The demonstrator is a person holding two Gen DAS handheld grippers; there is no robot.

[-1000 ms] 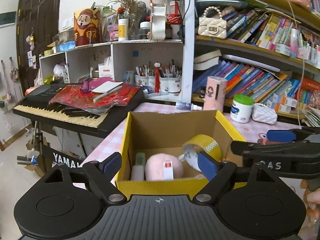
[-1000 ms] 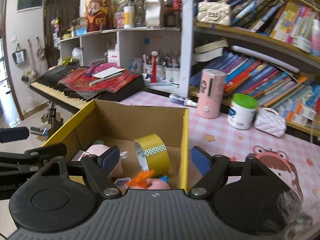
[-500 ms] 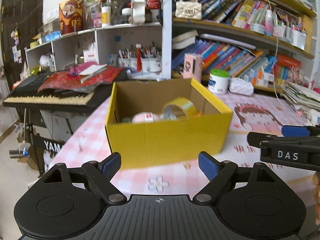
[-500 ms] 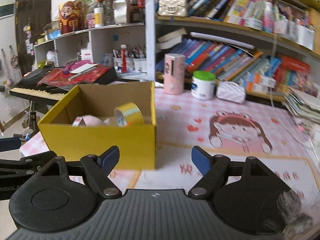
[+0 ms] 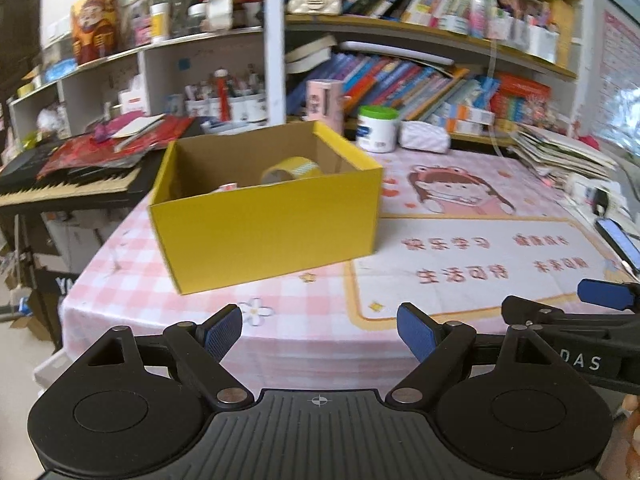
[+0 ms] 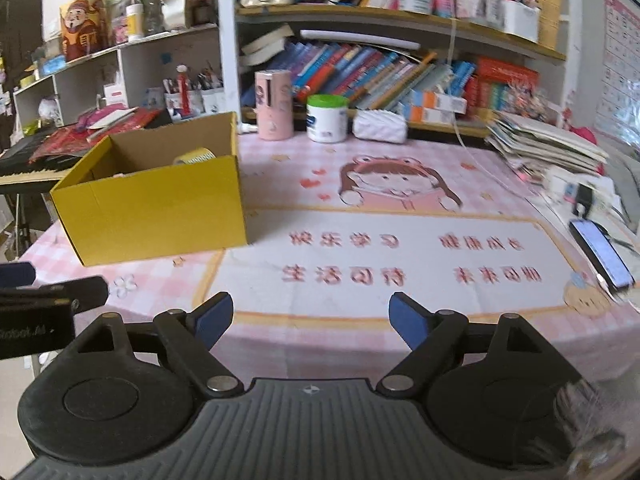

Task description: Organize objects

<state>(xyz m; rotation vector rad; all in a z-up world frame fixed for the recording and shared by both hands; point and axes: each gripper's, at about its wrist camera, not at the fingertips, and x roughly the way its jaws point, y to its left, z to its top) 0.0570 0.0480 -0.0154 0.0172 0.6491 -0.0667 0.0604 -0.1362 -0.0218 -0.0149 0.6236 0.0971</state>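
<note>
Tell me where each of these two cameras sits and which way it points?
Left wrist view: rides on the left gripper, looking forward over the table edge at the yellow box; its open fingers show, with the right gripper alongside.
Right wrist view: rides on the right gripper, facing the pink tablecloth and bookshelf; its open fingers show, the left gripper at the edge.
Shared: the box, the tape roll inside it, the tablecloth and the shelves.

Home study room: crammed bookshelves [image 6: 380, 64], keyboard piano [image 5: 68, 188], cartoon tablecloth [image 6: 400, 248], pen cups [image 5: 236, 104].
</note>
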